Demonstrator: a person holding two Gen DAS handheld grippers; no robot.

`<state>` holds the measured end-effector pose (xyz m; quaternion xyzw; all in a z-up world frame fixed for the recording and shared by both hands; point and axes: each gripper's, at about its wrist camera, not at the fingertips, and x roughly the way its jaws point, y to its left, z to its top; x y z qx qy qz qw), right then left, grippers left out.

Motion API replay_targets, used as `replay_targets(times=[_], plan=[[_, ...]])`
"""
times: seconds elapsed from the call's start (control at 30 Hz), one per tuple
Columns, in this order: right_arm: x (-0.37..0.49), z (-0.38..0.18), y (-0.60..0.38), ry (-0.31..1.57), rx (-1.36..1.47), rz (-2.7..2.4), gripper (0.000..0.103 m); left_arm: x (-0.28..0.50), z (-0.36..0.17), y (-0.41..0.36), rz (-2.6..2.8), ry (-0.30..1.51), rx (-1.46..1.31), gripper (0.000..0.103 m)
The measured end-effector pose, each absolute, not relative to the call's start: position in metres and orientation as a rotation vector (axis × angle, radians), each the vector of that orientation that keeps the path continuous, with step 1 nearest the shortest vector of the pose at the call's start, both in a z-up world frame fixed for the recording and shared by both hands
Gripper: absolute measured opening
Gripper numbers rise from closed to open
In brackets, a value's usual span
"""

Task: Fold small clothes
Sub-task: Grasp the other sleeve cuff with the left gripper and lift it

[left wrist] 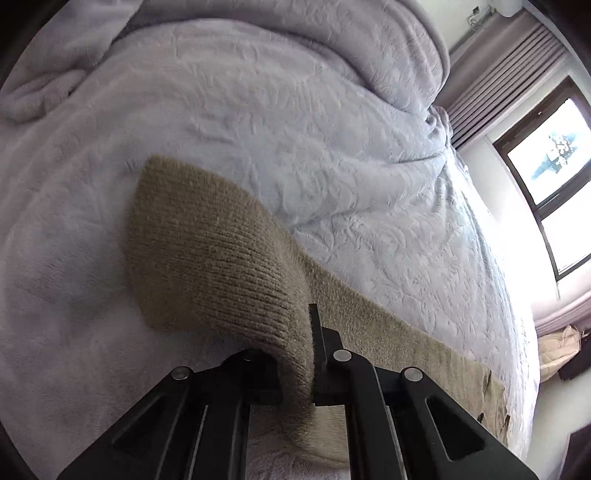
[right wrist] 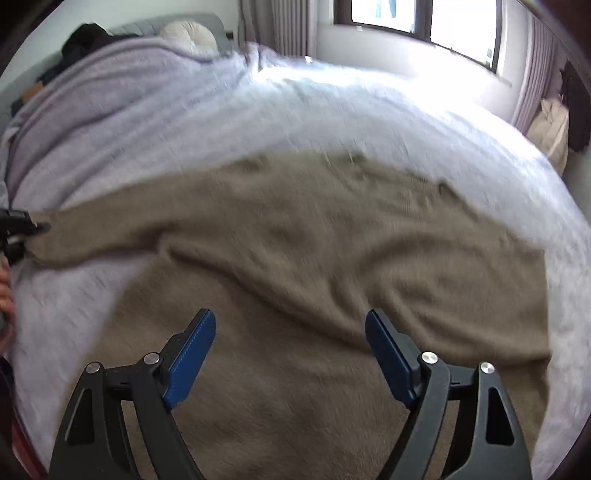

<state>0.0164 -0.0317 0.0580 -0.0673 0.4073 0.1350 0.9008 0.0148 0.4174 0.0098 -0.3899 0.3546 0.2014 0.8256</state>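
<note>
A tan knitted sweater (right wrist: 314,258) lies spread on a bed with a pale lilac blanket (right wrist: 147,129). My left gripper (left wrist: 310,354) is shut on the sweater's sleeve (left wrist: 214,258), which hangs folded over the fingers; it also shows at the left edge of the right wrist view (right wrist: 22,229), holding the sleeve end stretched out to the left. My right gripper (right wrist: 290,343) is open with blue pads (right wrist: 192,354), hovering just above the sweater's body and holding nothing.
A bunched lilac blanket roll (left wrist: 295,48) lies at the far side of the bed. A window (right wrist: 424,18) and curtains (right wrist: 273,26) stand beyond. Dark clothes (right wrist: 85,37) and a cream pillow (right wrist: 188,33) lie at the headboard. A cream bag (right wrist: 550,125) sits on the floor at right.
</note>
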Motion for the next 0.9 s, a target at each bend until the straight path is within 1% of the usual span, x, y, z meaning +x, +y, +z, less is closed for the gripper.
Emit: replay_targets(times=[0.07, 0.13, 0.3, 0.4, 0.47, 0.53, 0.63, 0.7, 0.83, 0.9], plan=[[0.031, 0.073, -0.007, 0.822, -0.216, 0.259, 0.087, 0.009, 0.022, 0.416, 0.419, 0.721, -0.807, 0.009], [0.051, 0.077, 0.016, 0.821, -0.256, 0.263, 0.087, 0.008, 0.033, 0.415, 0.396, 0.7, -0.788, 0.009], [0.117, 0.054, 0.06, 0.934, -0.3, 0.202, 0.087, 0.014, 0.051, 0.411, 0.359, 0.696, -0.699, 0.009], [0.136, 0.035, 0.088, 0.957, -0.348, 0.162, 0.087, 0.019, 0.054, 0.412, 0.344, 0.707, -0.665, 0.009], [0.125, 0.026, 0.114, 0.952, -0.377, 0.228, 0.087, 0.024, 0.055, 0.411, 0.343, 0.712, -0.641, 0.009], [0.102, 0.027, 0.146, 0.902, -0.432, 0.346, 0.087, 0.028, 0.054, 0.411, 0.345, 0.718, -0.635, 0.009], [0.061, 0.036, 0.19, 0.885, -0.478, 0.598, 0.085, 0.025, 0.052, 0.413, 0.337, 0.723, -0.66, 0.009], [0.037, 0.052, 0.199, 0.834, -0.493, 0.646, 0.085, 0.026, 0.054, 0.41, 0.329, 0.737, -0.652, 0.009], [0.017, 0.084, 0.155, 0.775, -0.405, 0.634, 0.085, 0.032, 0.067, 0.391, 0.288, 0.751, -0.603, 0.009], [0.019, 0.092, 0.104, 0.786, -0.347, 0.552, 0.085, 0.038, 0.081, 0.367, 0.249, 0.745, -0.56, 0.009]])
